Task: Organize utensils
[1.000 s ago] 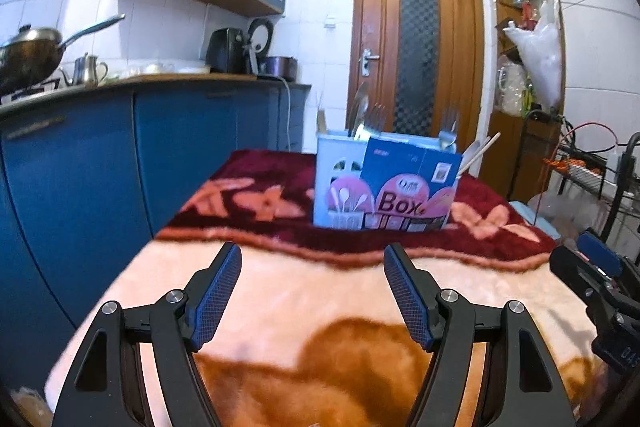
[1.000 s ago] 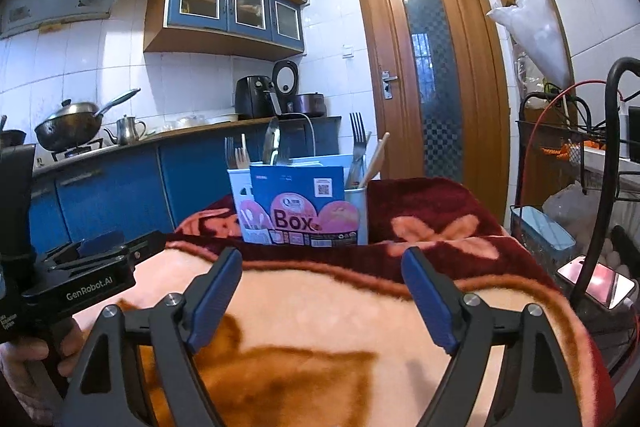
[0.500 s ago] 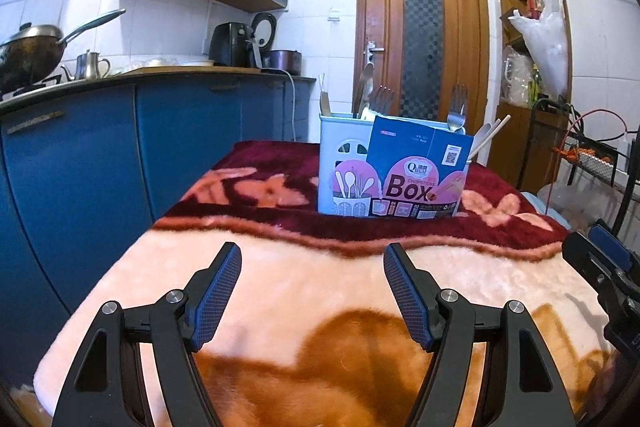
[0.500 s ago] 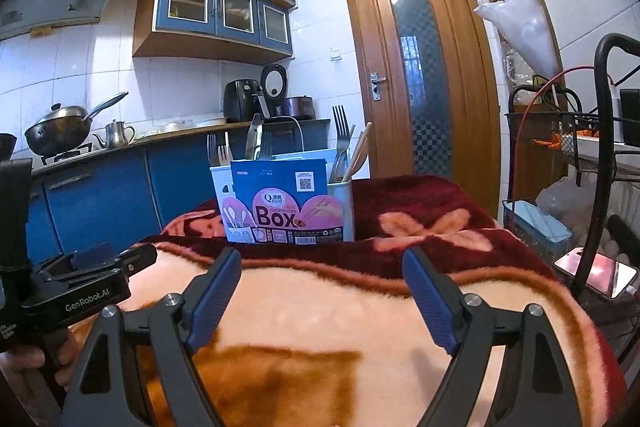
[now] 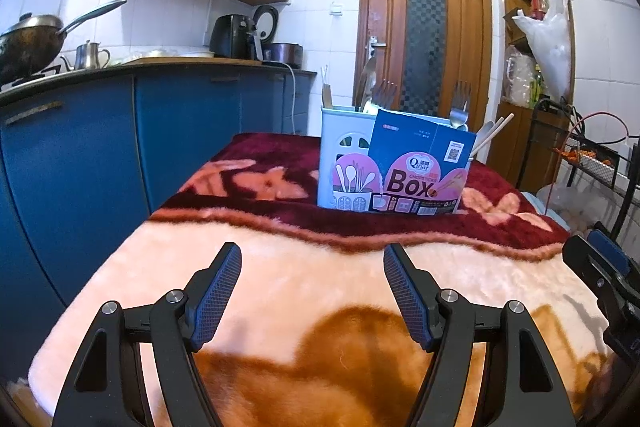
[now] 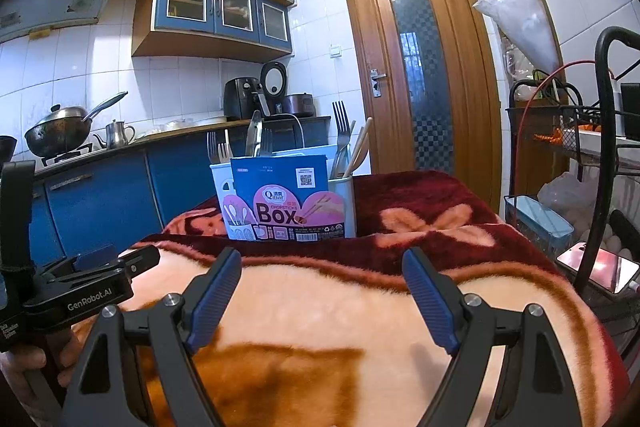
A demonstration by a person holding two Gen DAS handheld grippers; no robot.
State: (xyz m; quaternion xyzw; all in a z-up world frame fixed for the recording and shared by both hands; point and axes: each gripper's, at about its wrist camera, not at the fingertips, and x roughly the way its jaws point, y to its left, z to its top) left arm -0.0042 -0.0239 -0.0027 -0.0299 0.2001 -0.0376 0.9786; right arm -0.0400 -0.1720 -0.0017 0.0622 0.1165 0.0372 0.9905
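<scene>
A: While both hang over the blanket (image 5: 280, 291), left gripper (image 5: 313, 291) first: jaws spread wide, nothing between the pads.

B: Ahead of it?

A: Utensil holder (image 5: 344, 163), white, straight ahead and a bit right, well apart from the fingertips. Upright on the dark red part of the blanket. Blue "Box" sleeve (image 5: 420, 167) stands against its front. Forks (image 5: 460, 99) and chopsticks (image 5: 494, 131) stick up out of it.

B: Right gripper?

A: Right gripper (image 6: 322, 291) also wide, empty. Same holder (image 6: 224, 195) ahead of it, slightly left of centre, well apart. Fork (image 6: 340, 123) upright, wooden chopsticks (image 6: 360, 151) lean right.

B: Do the grippers see each other?

A: Yes. Left one shows low at the right view's left edge, a hand (image 6: 24, 367) under it.

B: Further left?

A: Blue cabinets, wok (image 6: 56, 135) and kettle (image 6: 116, 133) on the counter (image 6: 168, 135). Cannot tell which compartment holds what.
</scene>
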